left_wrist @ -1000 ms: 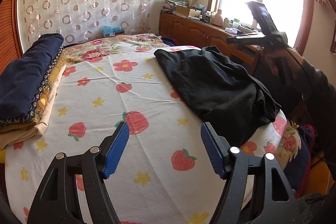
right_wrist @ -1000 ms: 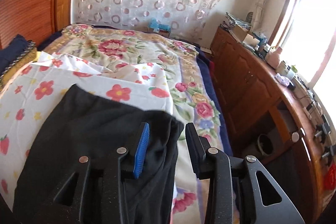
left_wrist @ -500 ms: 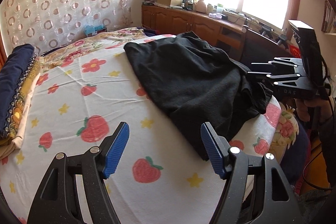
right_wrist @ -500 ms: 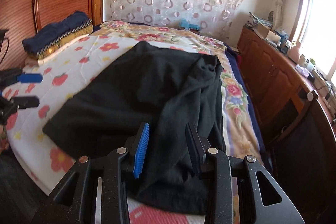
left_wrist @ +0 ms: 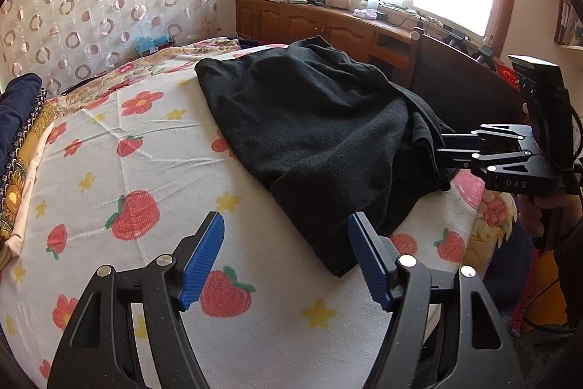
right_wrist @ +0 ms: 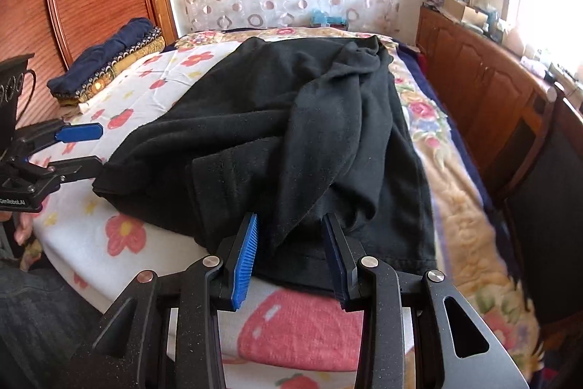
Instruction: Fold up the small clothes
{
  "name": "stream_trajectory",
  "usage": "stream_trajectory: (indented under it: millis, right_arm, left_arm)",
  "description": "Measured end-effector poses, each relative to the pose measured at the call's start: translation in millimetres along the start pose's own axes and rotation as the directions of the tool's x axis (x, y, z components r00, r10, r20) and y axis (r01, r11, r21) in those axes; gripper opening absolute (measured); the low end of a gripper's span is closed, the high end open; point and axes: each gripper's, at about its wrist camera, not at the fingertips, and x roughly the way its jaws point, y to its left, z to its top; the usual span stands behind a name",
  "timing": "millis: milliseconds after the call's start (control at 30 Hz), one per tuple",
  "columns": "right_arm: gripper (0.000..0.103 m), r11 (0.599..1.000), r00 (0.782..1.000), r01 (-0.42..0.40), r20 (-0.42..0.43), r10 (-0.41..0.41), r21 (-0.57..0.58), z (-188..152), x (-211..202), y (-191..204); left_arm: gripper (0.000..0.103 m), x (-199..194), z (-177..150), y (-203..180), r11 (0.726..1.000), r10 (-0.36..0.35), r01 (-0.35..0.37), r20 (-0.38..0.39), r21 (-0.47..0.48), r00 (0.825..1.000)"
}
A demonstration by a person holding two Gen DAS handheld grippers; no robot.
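Black garment [left_wrist: 320,133] lies rumpled on the strawberry sheet [left_wrist: 153,170] of the bed, toward the window-side edge, well apart from the folded stack [right_wrist: 109,64].

Judged soft, limp, fairly thick knit; light, not slippery, will drape and bunch.

Left gripper [left_wrist: 286,257]: fingers spread wide, holding nothing, just beside the garment's near corner.

Right gripper [right_wrist: 289,256]: fingers part open, straddling a hanging fold, not clamped.

Best hold: hem corners, one per gripper.
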Motion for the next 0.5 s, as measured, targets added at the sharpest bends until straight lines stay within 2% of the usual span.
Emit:
stream_trajectory:
  millis: [67,133,233,400,500]
  right_arm:
    - [0.013,1.000,1.000,-0.020,0.021,0.020,0.013,0,1,4]
    - [0.005,0.998,0.997,-0.060,0.051,0.060,0.010,-1,-7,1]
    - [0.004,0.998,0.992,-0.058,0.108,0.059,-0.013,-4,-27,-8]
    - [0.004,0.998,0.988,0.055,0.142,-0.056,0.016,-5,-64,-52]
    - [0.004,0.991,0.985,0.131,0.115,-0.132,0.014,-12,-72,-73]
  left_arm:
    - [0.072,1,0,0,1.000,-0.001,0.001,0.000,-0.004,1.000]
    - [0.072,1,-1,0,1.000,-0.003,0.003,-0.001,-0.005,1.000]
    - [0.072,0,-1,0,1.000,-0.004,0.004,0.000,-0.004,1.000]
    - [0.072,-4,1,-1,1.000,-0.011,0.011,0.011,-0.007,1.000]
    - [0.072,-3,5,-2,1.000,-0.029,0.029,0.008,-0.005,1.000]
